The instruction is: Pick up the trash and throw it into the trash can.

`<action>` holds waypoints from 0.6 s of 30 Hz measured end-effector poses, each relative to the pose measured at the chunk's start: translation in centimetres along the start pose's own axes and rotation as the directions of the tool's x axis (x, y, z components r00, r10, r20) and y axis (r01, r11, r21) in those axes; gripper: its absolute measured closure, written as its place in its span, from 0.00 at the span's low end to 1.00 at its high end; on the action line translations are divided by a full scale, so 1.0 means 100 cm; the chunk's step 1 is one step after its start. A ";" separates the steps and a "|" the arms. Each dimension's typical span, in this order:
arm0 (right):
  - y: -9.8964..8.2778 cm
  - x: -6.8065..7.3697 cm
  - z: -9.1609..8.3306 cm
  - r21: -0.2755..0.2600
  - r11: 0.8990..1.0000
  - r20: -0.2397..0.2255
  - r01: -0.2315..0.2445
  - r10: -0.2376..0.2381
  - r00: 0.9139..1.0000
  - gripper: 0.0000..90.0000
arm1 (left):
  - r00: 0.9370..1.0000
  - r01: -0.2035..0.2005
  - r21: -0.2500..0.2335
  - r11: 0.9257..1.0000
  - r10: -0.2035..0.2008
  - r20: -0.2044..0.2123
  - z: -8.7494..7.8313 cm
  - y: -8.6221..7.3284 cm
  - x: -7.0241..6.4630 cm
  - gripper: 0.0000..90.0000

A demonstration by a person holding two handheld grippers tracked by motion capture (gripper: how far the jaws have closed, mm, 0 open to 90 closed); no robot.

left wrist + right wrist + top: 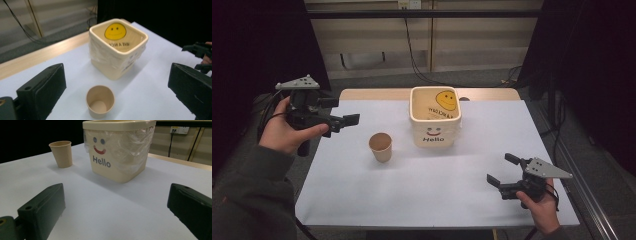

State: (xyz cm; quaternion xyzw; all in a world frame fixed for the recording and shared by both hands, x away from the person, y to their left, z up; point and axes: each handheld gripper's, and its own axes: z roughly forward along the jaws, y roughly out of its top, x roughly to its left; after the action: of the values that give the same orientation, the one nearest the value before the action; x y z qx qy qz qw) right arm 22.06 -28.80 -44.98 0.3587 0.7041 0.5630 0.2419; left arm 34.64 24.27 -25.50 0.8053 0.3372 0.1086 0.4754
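The left claw (343,123) hangs spread and empty, raised left of the paper cup (381,146); the cup stands upright on the table (422,195), just left of the cream bin (435,116); the right claw (503,170), also spread, sits farther off, so the left looks nearer.

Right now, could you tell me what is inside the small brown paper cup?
The small brown paper cup looks empty: the left gripper view shows its bare bottom. The near inner wall is hidden.

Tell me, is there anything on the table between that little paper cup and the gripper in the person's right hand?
No. In the high view, just bare white table runs from the paper cup to the right gripper; the right gripper view agrees.
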 end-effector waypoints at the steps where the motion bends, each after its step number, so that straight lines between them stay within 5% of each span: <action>1: 0.000 0.000 0.000 0.001 1.000 -0.001 0.004 -0.004 1.000 0.01 | 1.000 -0.001 0.022 1.000 0.001 0.004 0.002 0.003 0.000 0.02; 10: 0.000 0.000 0.000 0.007 1.000 -0.003 0.008 -0.008 1.000 0.01 | 1.000 0.000 0.157 0.988 0.001 -0.006 0.016 0.024 0.005 0.02; 18: 0.000 0.000 0.000 0.006 1.000 -0.003 0.009 -0.008 1.000 0.01 | 1.000 0.010 0.283 0.959 -0.003 -0.024 0.029 0.039 0.012 0.02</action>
State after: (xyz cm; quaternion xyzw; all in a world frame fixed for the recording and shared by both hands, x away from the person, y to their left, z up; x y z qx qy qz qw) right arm 22.06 -28.74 -45.00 0.3554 0.7077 0.5606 0.2421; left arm 38.67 21.74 -23.90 0.8625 0.3576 0.0670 0.3517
